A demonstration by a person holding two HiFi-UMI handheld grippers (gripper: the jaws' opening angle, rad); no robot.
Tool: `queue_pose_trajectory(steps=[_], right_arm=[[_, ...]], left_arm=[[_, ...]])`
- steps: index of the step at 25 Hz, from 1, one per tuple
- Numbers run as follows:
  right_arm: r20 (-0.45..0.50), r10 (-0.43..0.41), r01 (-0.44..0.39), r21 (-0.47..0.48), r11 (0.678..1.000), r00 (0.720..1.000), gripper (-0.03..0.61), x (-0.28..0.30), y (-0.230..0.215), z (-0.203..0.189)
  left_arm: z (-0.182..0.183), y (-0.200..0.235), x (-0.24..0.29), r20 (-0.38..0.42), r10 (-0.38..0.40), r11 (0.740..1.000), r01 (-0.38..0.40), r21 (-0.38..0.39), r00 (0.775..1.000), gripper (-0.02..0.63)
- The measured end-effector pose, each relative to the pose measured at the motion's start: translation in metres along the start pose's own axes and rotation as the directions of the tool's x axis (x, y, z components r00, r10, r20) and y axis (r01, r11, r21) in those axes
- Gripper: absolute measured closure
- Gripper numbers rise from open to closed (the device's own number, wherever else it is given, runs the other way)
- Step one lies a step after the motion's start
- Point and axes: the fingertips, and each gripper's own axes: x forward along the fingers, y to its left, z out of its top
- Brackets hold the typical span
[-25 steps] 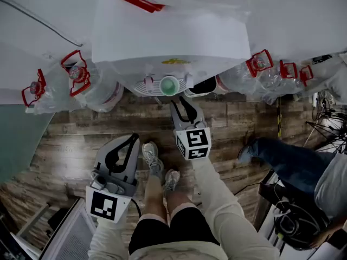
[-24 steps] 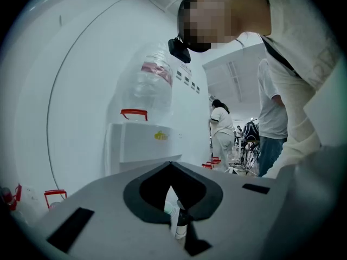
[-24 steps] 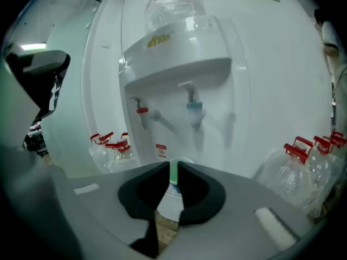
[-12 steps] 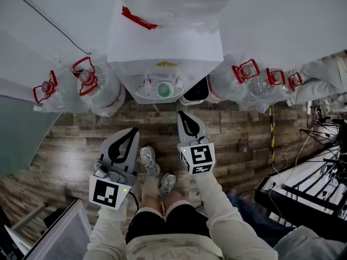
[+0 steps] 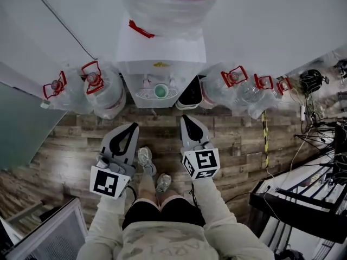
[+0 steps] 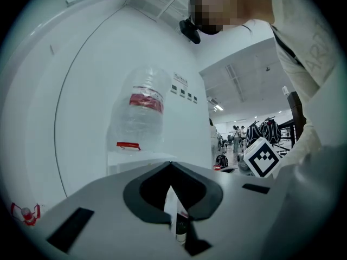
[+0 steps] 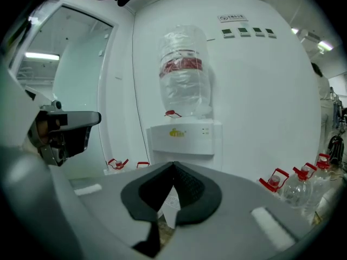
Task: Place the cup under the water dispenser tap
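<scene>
- Already the small green round cup [image 5: 160,91] stands upright on the pale drip tray [image 5: 145,95] of the white water dispenser [image 5: 161,53], below its taps. Which tap it sits under I cannot tell.
- Both tools hang on the near side, well apart from the cup, which lies straight ahead at the far end.
- The grey right gripper [image 5: 185,119] is closed on nothing and is the nearer one.
- The grey left gripper [image 5: 133,127] is likewise closed and empty.
- By my reading, no further reach is needed.

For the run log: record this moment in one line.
green cup: on drip tray of water dispenser | left gripper: shut, empty | right gripper: shut, empty
</scene>
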Motion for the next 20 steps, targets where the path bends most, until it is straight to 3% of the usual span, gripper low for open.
queue_pose_trajectory(steps=[20], right_arm=[[0.090,0.043,-0.037,-0.062,0.997,0.995,0.569,-0.139,0.039,0.104]], left_arm=[[0.104,-0.079,-0.078,0.114,0.003,0.996,-0.013,0.085,0.994,0.607]])
